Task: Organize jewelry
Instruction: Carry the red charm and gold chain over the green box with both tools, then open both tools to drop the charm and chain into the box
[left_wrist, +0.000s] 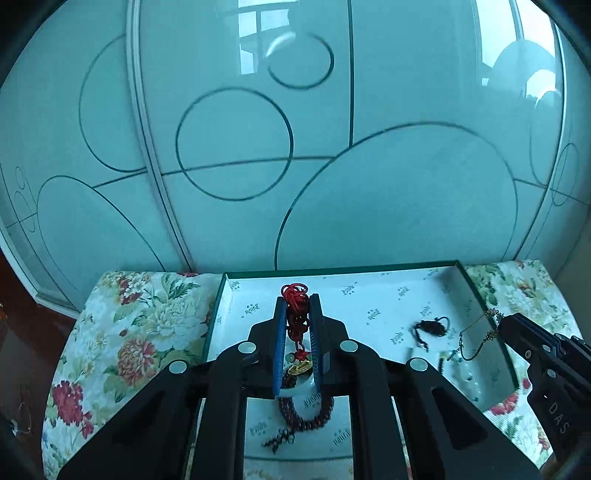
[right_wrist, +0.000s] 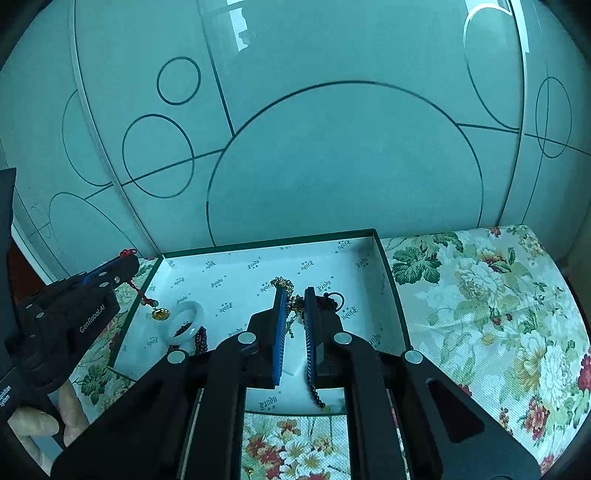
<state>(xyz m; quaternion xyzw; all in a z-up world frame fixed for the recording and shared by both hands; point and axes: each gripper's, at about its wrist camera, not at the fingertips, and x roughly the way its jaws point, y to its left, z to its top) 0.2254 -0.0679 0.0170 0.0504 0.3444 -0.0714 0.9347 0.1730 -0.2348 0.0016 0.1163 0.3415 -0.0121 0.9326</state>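
While the left hand-held gripper (left_wrist: 299, 314) is clamped on a red knotted cord (left_wrist: 295, 295) with a gold charm (left_wrist: 300, 369) dangling over the green-rimmed box (left_wrist: 340, 268) near its left edge, a white bangle (right_wrist: 184, 321) and dark beads (left_wrist: 306, 417) lie underneath. Over by the box's right edge, the right hand-held gripper (right_wrist: 295, 295) is pinched shut on a thin gold chain (left_wrist: 476, 332), and the whole box sits on a floral cloth (right_wrist: 480, 314).
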